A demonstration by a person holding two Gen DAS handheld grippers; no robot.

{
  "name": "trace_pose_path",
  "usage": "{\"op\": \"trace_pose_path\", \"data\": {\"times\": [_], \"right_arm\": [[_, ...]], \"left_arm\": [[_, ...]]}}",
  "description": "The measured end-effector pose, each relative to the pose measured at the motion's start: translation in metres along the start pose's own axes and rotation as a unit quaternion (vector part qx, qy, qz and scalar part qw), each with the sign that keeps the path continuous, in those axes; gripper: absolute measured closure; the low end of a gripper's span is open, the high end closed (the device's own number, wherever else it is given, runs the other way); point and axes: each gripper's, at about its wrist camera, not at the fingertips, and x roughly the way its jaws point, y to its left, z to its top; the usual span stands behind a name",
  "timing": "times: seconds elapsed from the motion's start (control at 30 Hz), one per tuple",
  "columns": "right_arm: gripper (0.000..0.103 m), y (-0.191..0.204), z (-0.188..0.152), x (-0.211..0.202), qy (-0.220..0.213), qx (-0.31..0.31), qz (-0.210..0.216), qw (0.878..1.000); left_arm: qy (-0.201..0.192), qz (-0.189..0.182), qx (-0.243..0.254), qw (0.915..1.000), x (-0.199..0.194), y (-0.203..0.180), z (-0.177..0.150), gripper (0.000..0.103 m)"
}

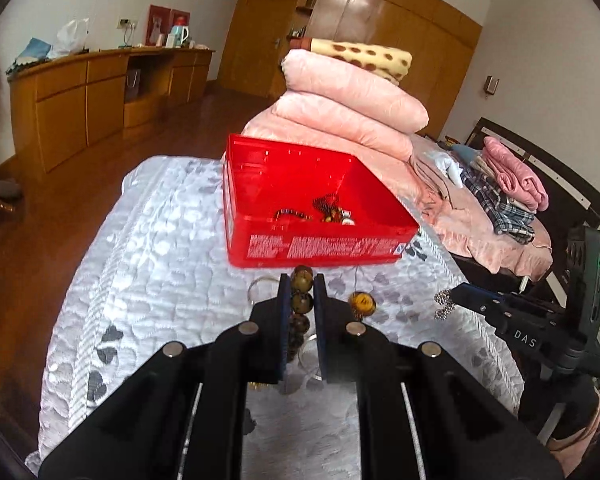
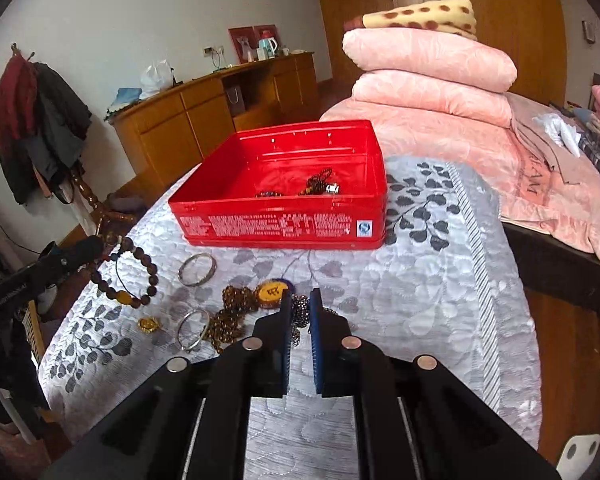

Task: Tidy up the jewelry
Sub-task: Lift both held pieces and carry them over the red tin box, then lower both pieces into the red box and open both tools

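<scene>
An open red tin (image 1: 320, 246) (image 2: 276, 228) sits on the quilted bed cover with a few jewelry pieces (image 2: 318, 186) inside. In front of the tin, my left gripper (image 1: 302, 280) (image 2: 94, 246) is shut on a bracelet of large brown beads (image 1: 302, 304) (image 2: 142, 276), which hangs above the cover. My right gripper (image 2: 300, 300) (image 1: 454, 294) is shut on a dark sparkly chain (image 2: 298, 322) (image 1: 443, 308), lifted just off the cover.
On the cover lie two silver bangles (image 2: 197, 269) (image 2: 194, 328), a gold brooch (image 2: 148, 324) and a brown bead necklace (image 2: 232, 318) with a yellow pendant (image 2: 272, 294). Folded pink quilts (image 1: 352, 108) are stacked behind the tin. The bed edge drops off at left.
</scene>
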Motion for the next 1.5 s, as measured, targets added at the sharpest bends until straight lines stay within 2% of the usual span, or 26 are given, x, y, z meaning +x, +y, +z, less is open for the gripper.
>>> {"op": "trace_pose_path", "data": {"times": [0.7,1.07,1.3,1.5], "right_arm": [[0.094,0.017,0.05,0.011,-0.017,-0.027,-0.006,0.999],[0.094,0.015,0.096,0.021,-0.032,-0.036,-0.012,0.999],[0.094,0.003,0.127,0.043,-0.032,-0.026,-0.026,0.999],[0.094,-0.01,0.141,0.084,-0.007,-0.016,-0.034,0.999]], "left_arm": [[0.002,0.003,0.03,0.9995,0.032,-0.024,0.032,0.093],[-0.017,0.004,0.034,0.9993,0.049,-0.03,0.078,0.093],[-0.018,0.025,0.021,0.9993,0.083,-0.023,0.117,0.093],[-0.007,0.052,0.024,0.9983,0.118,-0.021,0.132,0.093]]}}
